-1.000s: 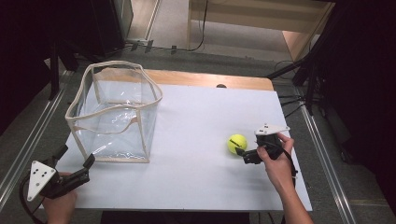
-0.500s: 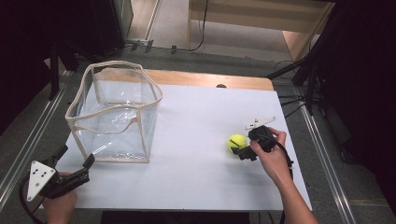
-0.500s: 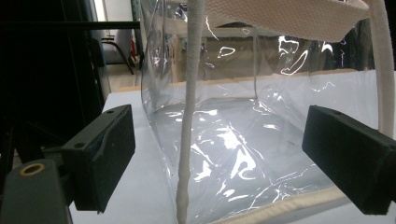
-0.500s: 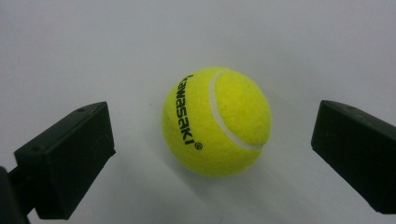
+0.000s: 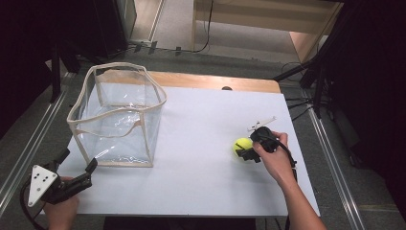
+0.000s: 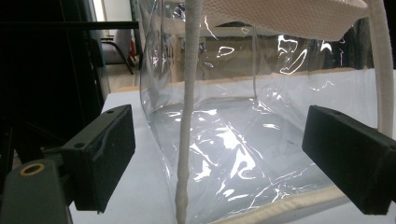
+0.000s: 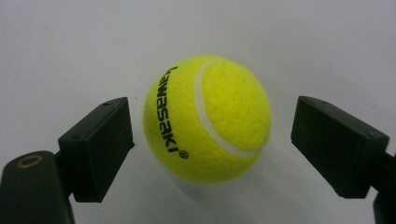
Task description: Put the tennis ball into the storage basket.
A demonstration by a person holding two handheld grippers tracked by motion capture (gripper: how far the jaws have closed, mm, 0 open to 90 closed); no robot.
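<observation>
- Since a second ago, the right gripper (image 5: 245,152) has slid across the white table (image 5: 201,143) to the tennis ball (image 5: 242,145), and its jaws have just been closing in, with the ball now between them.
- Seen in the right gripper view, the ball (image 7: 208,119) sits on the table between the two black pads (image 7: 95,149); a sliver of table shows on each side, so the pads do not yet press on it and nothing is gripped.
- Coming in low and level probably puts the pads at the ball's widest part, where a squeeze holds best on a round thing that rolls.
- At the near left corner, the left gripper (image 5: 76,170) waits with jaws wide and empty, facing the clear plastic bag (image 5: 117,115).
- From the left gripper view, the bag's cream-trimmed corner seam (image 6: 187,116) stands between the pads, untouched, likely so that hand can steady the soft bag.
- The bag stands upright and open-topped, well apart from the ball, a ready place to drop it.
</observation>
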